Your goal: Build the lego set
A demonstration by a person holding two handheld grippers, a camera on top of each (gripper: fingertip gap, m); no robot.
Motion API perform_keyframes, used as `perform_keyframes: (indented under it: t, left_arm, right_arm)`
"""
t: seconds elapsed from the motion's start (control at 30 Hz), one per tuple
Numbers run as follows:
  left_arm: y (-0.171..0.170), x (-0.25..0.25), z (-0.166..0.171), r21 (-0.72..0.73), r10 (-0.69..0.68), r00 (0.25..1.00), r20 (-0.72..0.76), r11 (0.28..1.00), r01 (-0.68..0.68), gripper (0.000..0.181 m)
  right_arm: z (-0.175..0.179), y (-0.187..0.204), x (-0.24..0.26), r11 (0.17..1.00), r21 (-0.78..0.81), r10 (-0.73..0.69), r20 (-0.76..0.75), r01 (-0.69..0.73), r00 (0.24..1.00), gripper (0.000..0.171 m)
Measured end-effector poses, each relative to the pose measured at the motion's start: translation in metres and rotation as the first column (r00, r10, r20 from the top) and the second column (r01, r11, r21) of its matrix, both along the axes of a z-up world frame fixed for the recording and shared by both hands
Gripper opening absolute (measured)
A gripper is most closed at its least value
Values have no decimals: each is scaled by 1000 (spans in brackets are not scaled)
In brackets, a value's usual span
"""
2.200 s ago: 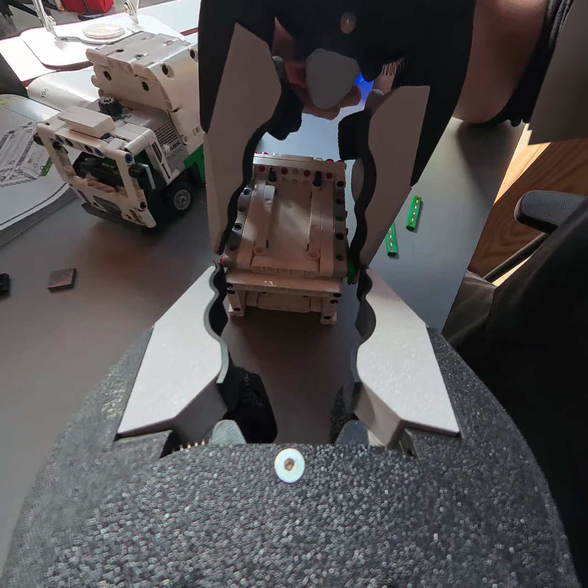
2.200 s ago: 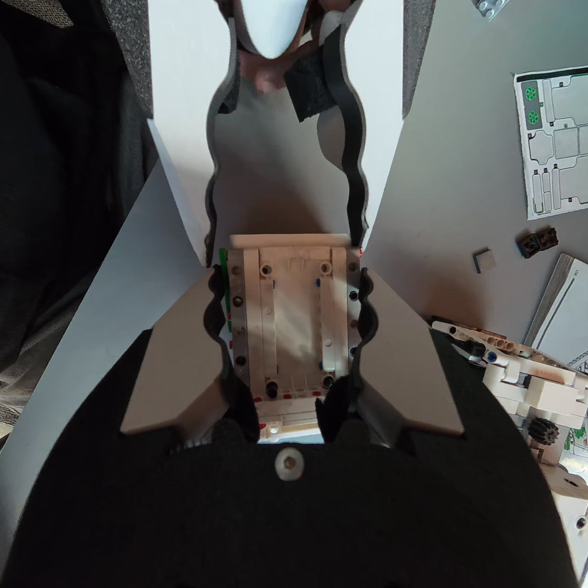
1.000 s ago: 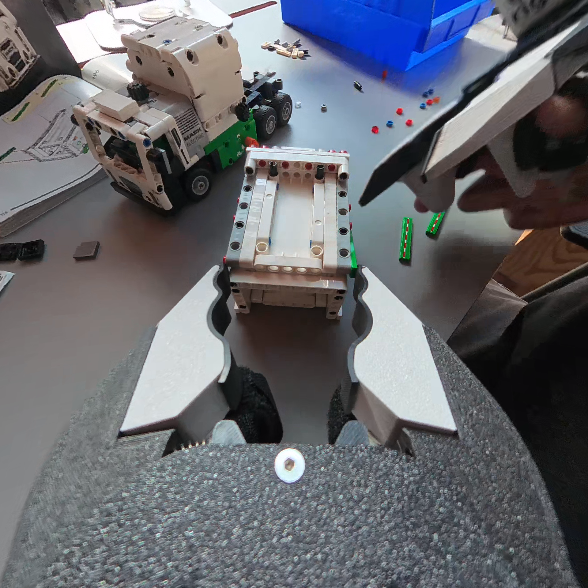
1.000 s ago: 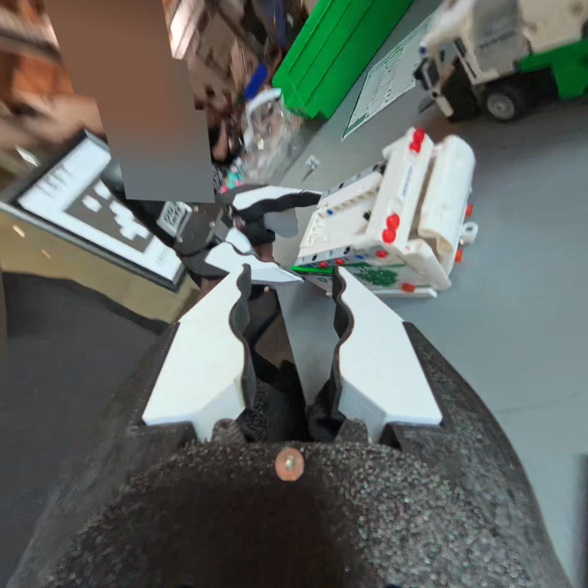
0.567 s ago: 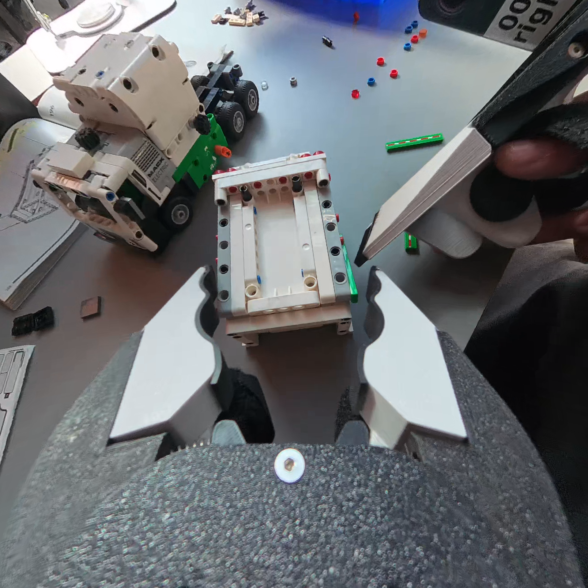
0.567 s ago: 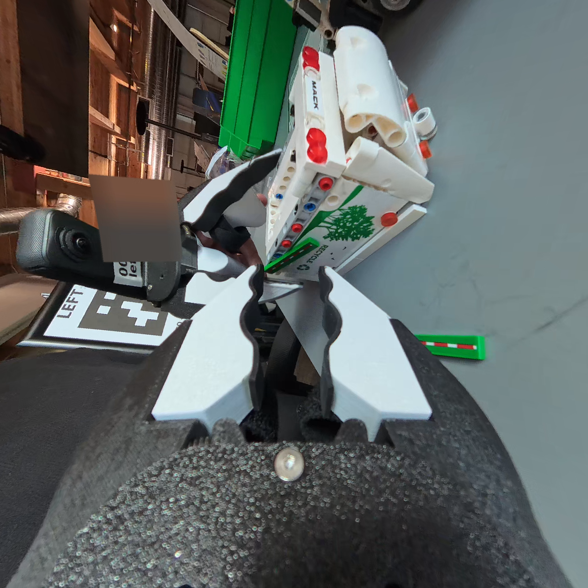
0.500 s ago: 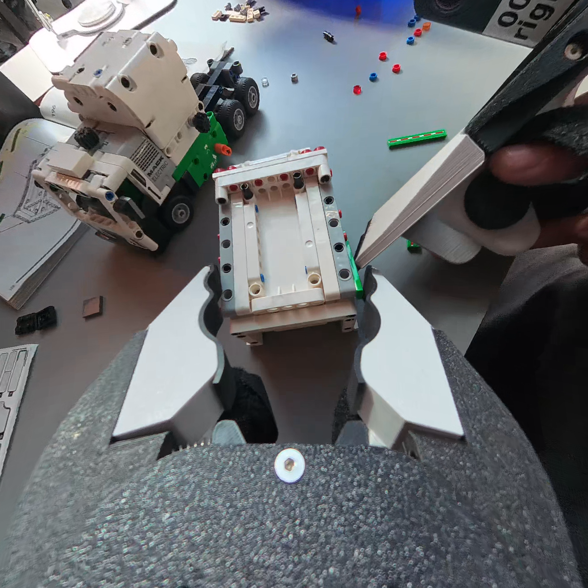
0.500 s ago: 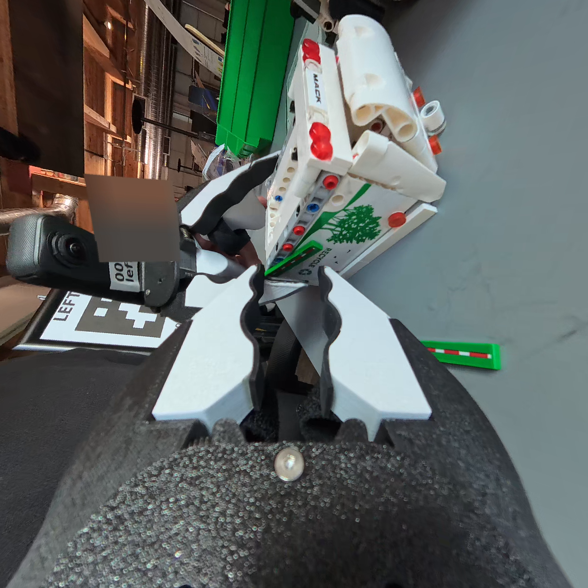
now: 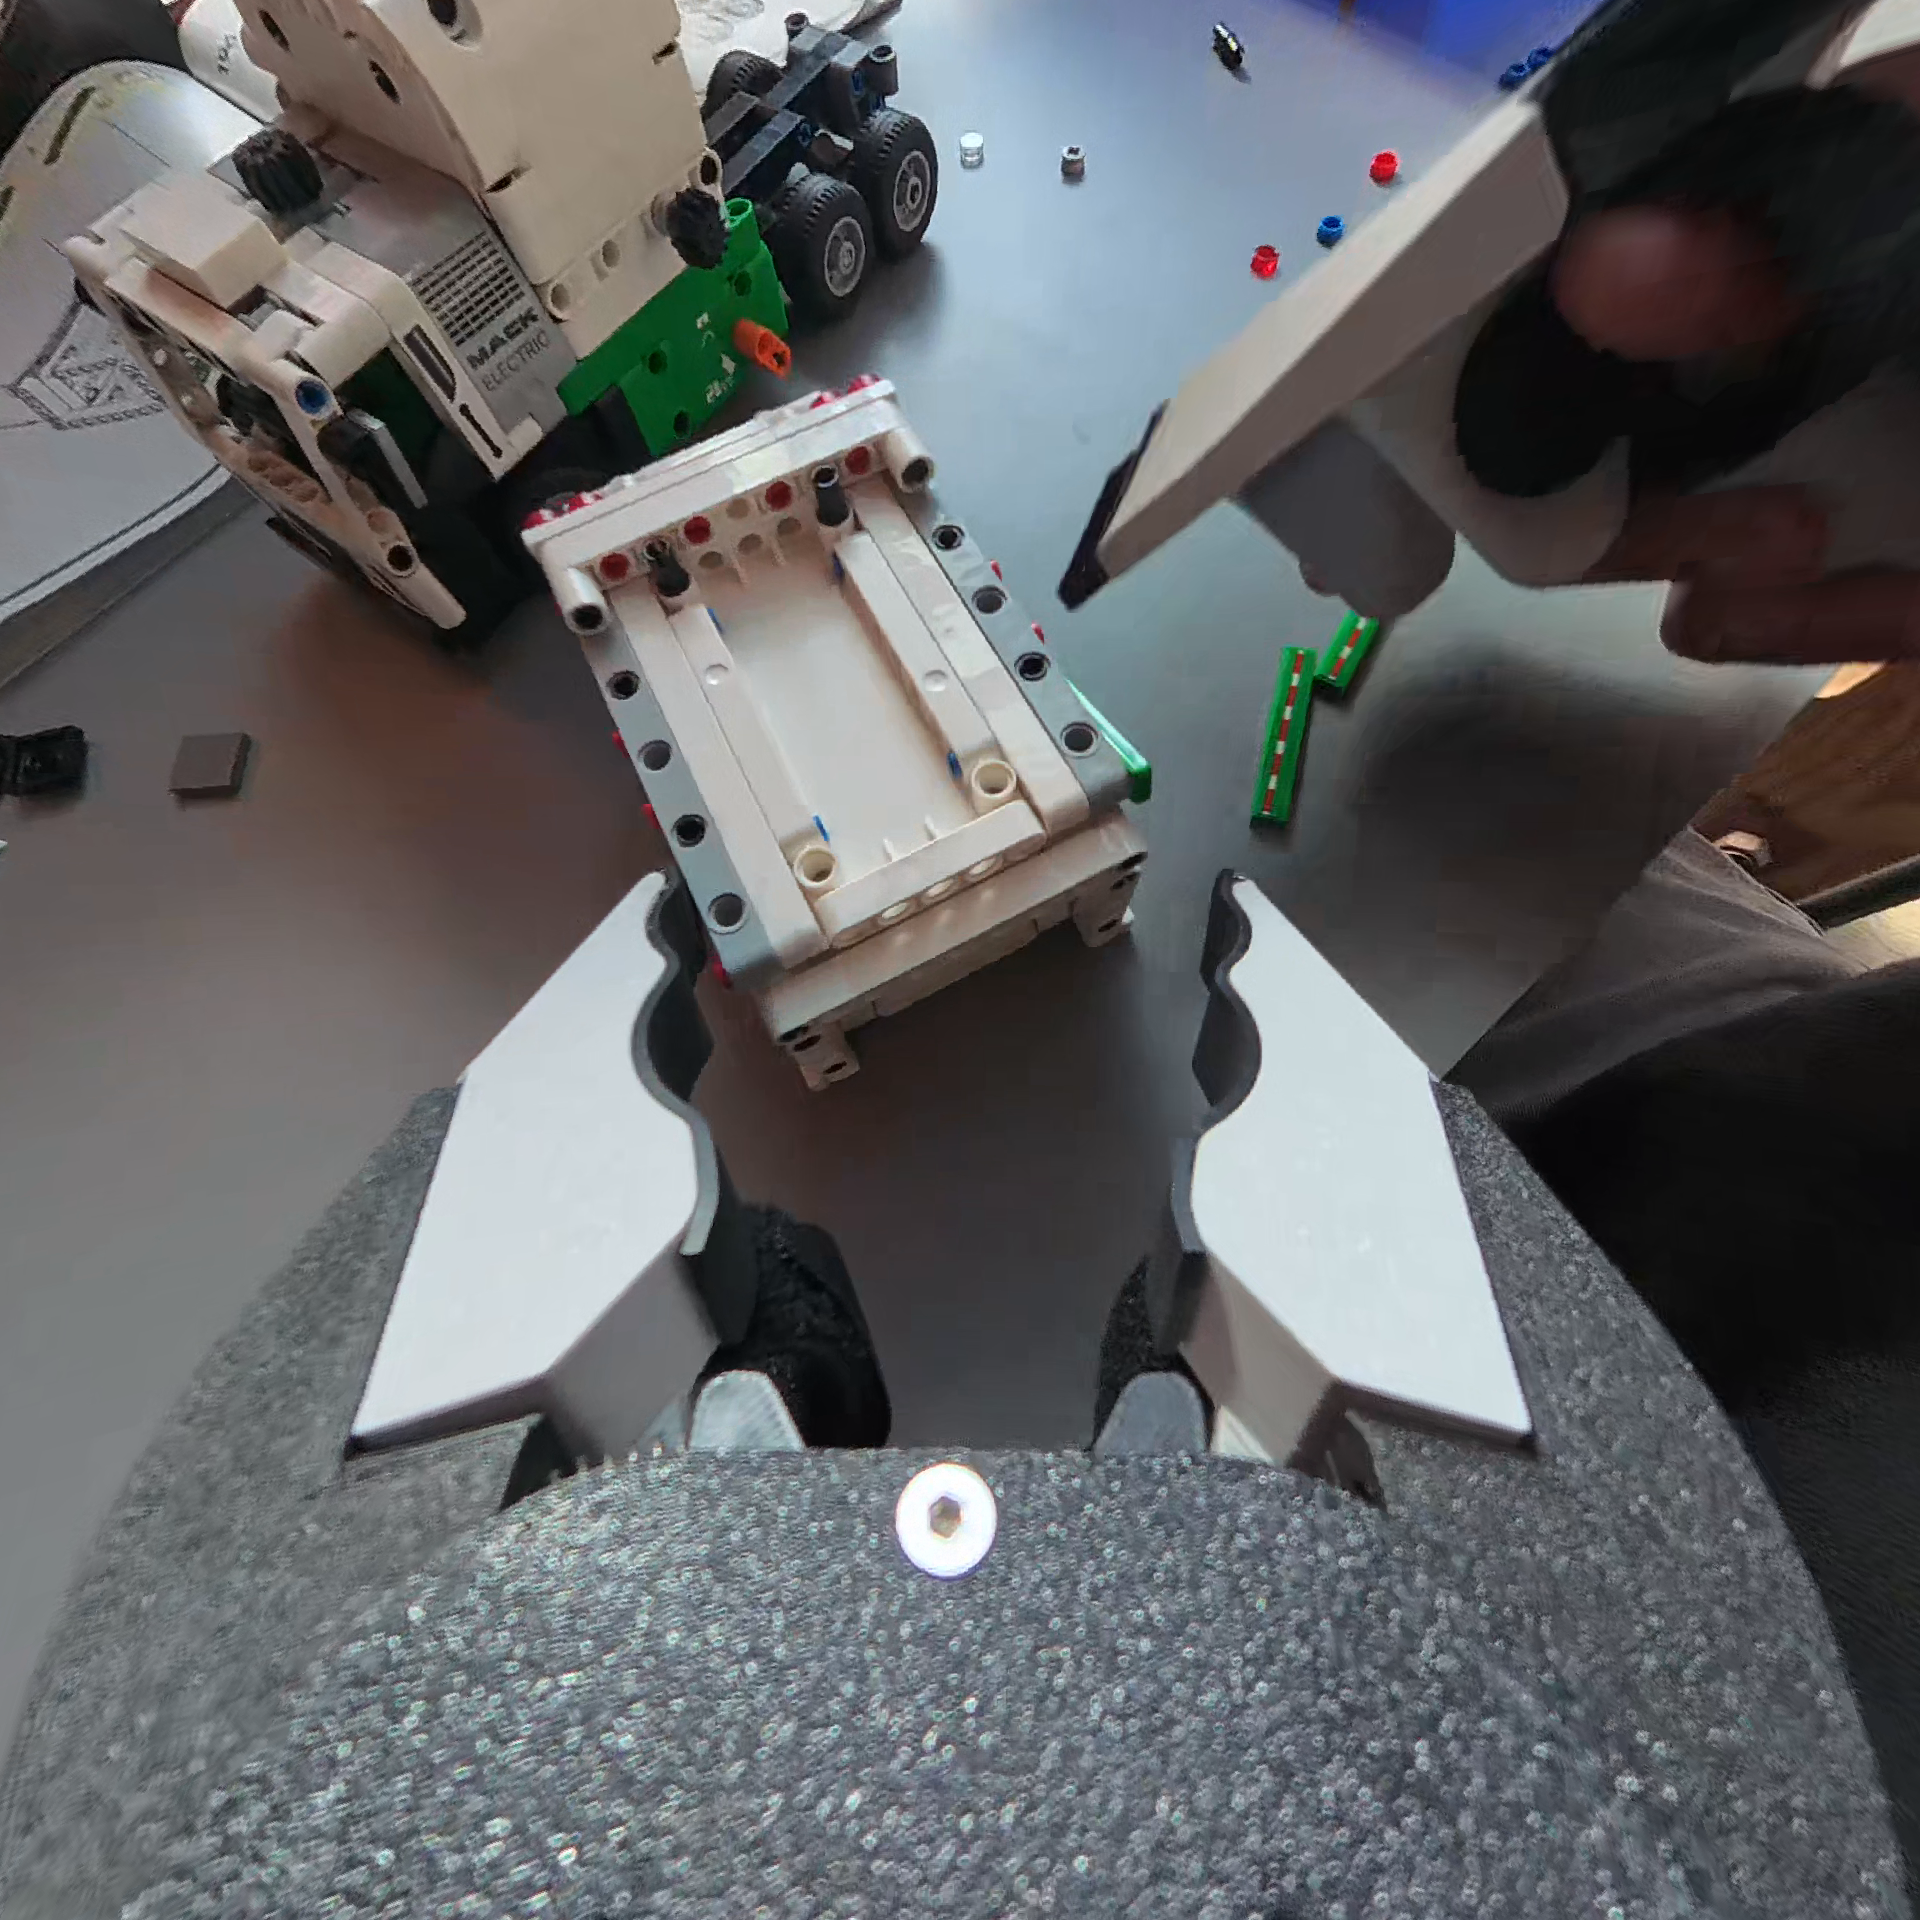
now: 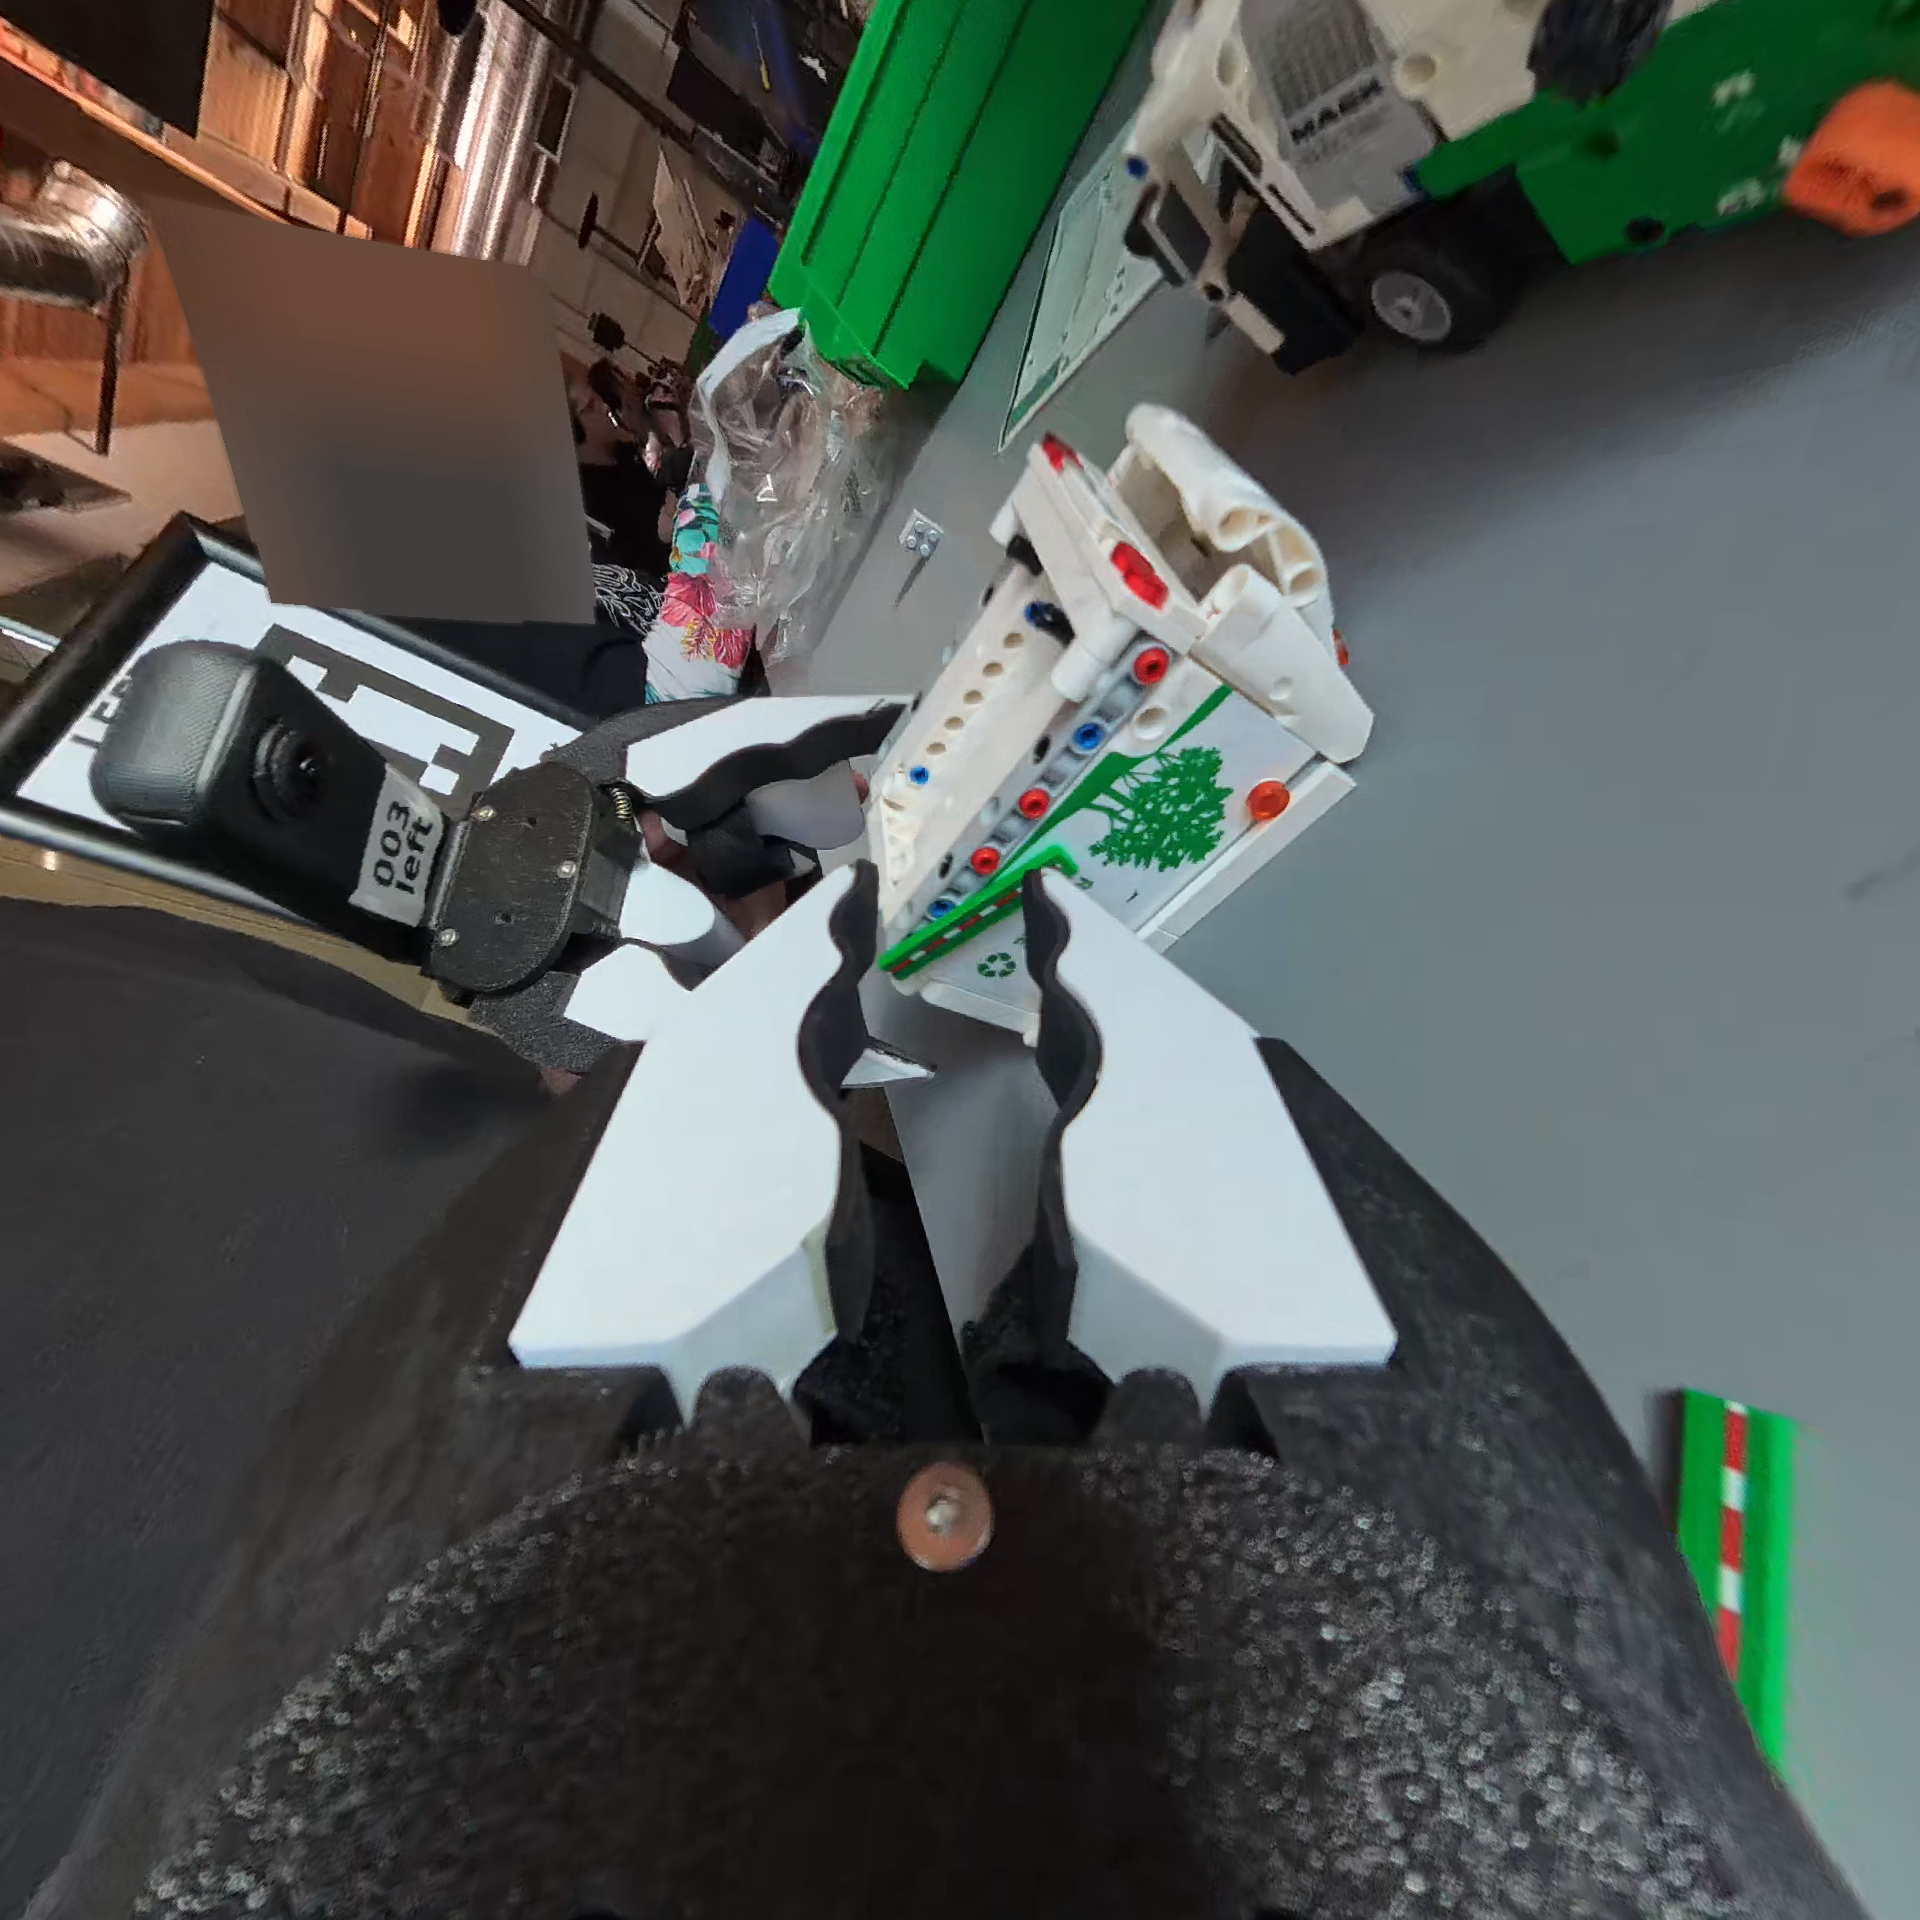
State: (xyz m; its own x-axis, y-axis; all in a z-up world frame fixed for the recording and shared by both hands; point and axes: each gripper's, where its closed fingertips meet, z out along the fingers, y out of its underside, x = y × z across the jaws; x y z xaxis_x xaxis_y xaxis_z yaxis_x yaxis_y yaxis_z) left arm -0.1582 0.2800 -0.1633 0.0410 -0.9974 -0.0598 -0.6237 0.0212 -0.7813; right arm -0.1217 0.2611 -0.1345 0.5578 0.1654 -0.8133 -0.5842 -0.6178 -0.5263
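Observation:
The white lego box body (image 9: 852, 727) lies upside down on the dark table, skewed, its far end near the white-and-green truck (image 9: 447, 260). A green strip (image 9: 1117, 753) is on its right side. My left gripper (image 9: 945, 904) is open and empty; its left finger is at the box's near left corner, its right finger is clear of it. My right gripper (image 10: 951, 894) is open with a narrow gap and empty, pointing at the box's printed side (image 10: 1143, 821) and its green strip (image 10: 966, 925). In the left wrist view it (image 9: 1299, 416) hovers right of the box without touching it.
Two loose green strips (image 9: 1288, 748) lie right of the box; one also shows in the right wrist view (image 10: 1735, 1558). Small red and blue pins (image 9: 1262, 260) are scattered behind. A booklet (image 9: 62, 416) and dark tiles (image 9: 213, 764) lie left. A green bin (image 10: 935, 187) and plastic bag (image 10: 790, 468) stand beyond. My hands' fingertips stand some 6 centimeters from each other.
The box has turned, its far end swinging toward the truck. My right gripper's tip has drawn back from the box's green strip. My left gripper no longer straddles the box's near end.

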Motion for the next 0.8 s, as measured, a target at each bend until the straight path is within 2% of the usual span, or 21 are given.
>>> perform_keyframes:
  t: [0.03, 0.1, 0.13, 0.2, 0.27, 0.33, 0.4, 0.47, 0.57, 0.63, 0.8]
  left_arm:
    - [-4, -1, 1, -5, -16, 1000, -4, 1000, 16, 95]
    - [-4, -1, 13, 18, -54, 998, 27, 998, 53, 92]
    - [0, 0, 23, 60, -88, 995, 56, 995, 84, 84]
    - [8, 6, 41, 155, -206, 974, 91, 969, 191, 84]
    - [14, 14, 52, 215, -355, 930, 94, 919, 329, 67]
    - [17, 24, 57, 228, -480, 869, 123, 866, 446, 66]
    - [13, 29, 55, 132, -583, 797, 158, 813, 568, 46]
    - [0, 28, 56, 41, -677, 709, 196, 728, 684, 31]
    - [-9, 31, 49, 78, -767, 622, 158, 638, 766, 25]
    - [-8, 35, 36, 74, -795, 601, 83, 606, 792, 25]
    - [-11, 35, 32, -89, -815, 573, 86, 567, 819, 10]
  right_arm:
    - [4, -4, 6, 1000, 2, -2, 34, 2, 999, 24]
    - [3, -12, 13, 999, -41, -23, 78, 27, 997, 23]
    - [-1, -16, 11, 996, -80, -24, 55, 28, 998, 23]
    - [-8, -18, 9, 990, -135, -55, -53, 47, 997, 23]
    - [-10, -12, 12, 986, -150, -103, -182, 76, 978, 24]
    - [-11, -8, 10, 984, -166, -103, -260, 61, 960, 24]
    - [-14, -7, 3, 983, -181, -81, -269, 32, 960, 23]
    - [-15, -5, -1, 981, -193, -83, -276, 29, 958, 20]
    - [-16, -2, -4, 977, -210, -99, -321, 31, 942, 20]
    - [-18, -1, -6, 976, -216, -102, -351, 25, 931, 19]
    - [-16, 5, -5, 978, -209, -119, -437, 29, 892, 8]
